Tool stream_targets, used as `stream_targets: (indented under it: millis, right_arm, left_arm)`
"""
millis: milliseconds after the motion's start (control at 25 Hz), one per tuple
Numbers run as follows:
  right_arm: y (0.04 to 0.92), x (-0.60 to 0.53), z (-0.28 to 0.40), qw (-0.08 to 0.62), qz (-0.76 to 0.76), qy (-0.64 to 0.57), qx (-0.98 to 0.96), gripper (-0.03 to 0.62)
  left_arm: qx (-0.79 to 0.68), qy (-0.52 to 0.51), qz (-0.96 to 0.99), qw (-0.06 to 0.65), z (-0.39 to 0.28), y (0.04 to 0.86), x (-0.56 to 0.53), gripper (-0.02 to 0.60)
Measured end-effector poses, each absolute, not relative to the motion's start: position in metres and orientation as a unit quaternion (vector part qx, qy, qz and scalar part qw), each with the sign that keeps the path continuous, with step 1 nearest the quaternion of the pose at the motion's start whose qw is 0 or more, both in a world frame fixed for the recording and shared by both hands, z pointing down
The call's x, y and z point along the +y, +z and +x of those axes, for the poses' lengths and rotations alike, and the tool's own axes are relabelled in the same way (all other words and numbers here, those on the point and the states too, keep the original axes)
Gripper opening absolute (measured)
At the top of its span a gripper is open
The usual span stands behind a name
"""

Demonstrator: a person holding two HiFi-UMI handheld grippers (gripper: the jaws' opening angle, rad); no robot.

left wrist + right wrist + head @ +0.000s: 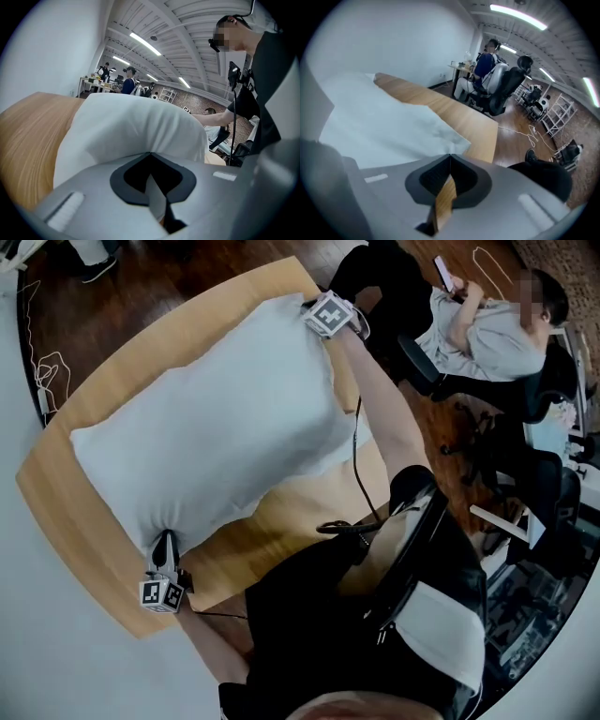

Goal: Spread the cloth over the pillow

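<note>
A white cloth [206, 418] lies over the plump pillow on the wooden table [281, 531]; one flat corner [323, 460] hangs toward me. My left gripper [165, 538] is at the near left corner, and its jaws are shut on the cloth [136, 126] there. The bulging fabric fills the left gripper view just past the left gripper [150, 153]. My right gripper [311, 307] is at the far right corner, mostly under its marker cube. In its own view the right gripper [450, 155] is shut where the cloth [379, 126] edge meets the tips. Bare table [459, 117] shows beyond.
A seated person [487, 329] in an office chair is beside the table's far right. Cables [47, 371] lie on the dark floor at left. A cable [356, 456] runs down my right arm. Office chairs [501, 89] stand past the table's end.
</note>
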State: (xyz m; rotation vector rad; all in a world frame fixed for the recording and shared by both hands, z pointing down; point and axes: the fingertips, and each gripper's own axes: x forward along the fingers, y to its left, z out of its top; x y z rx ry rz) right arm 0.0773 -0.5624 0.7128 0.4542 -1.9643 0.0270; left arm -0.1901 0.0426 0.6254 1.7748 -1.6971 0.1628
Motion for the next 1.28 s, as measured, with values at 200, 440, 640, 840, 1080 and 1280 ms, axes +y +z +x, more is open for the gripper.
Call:
stream_targets:
  millis: [200, 440, 640, 840, 1080, 1280]
  right_arm:
    - [0.732, -0.564, 0.078, 0.568, 0.185, 0.018, -0.801, 0.008]
    - [0.686, -0.579, 0.113, 0.487, 0.262, 0.057, -0.831, 0.117]
    - [0.575, -0.493, 0.111, 0.366, 0.231, 0.026, -0.901, 0.121]
    - [0.485, -0.317, 0.033, 0.295, 0.067, -0.049, -0.952, 0.117]
    - [0.522, -0.2, -0.007, 0.362, -0.048, -0.017, -0.931, 0.089]
    - [0.567, -0.201, 0.004, 0.371, -0.021, 0.029, -0.928, 0.086]
  left_arm:
    - [-0.661, 0.046, 0.677, 0.32, -0.186, 0.633, 0.052, 0.003]
    - [-0.627, -0.031, 0.715, 0.309, -0.184, 0.592, 0.058, 0.003]
    - [-0.689, -0.199, 0.666, 0.206, -0.284, 0.503, 0.096, 0.003]
    - [-0.638, -0.213, 0.711, 0.204, -0.388, 0.488, -0.024, 0.003]
    - [-0.603, -0.075, 0.688, 0.396, -0.451, 0.603, -0.164, 0.003]
    - [-0.692, -0.021, 0.599, 0.402, -0.511, 0.672, -0.154, 0.003]
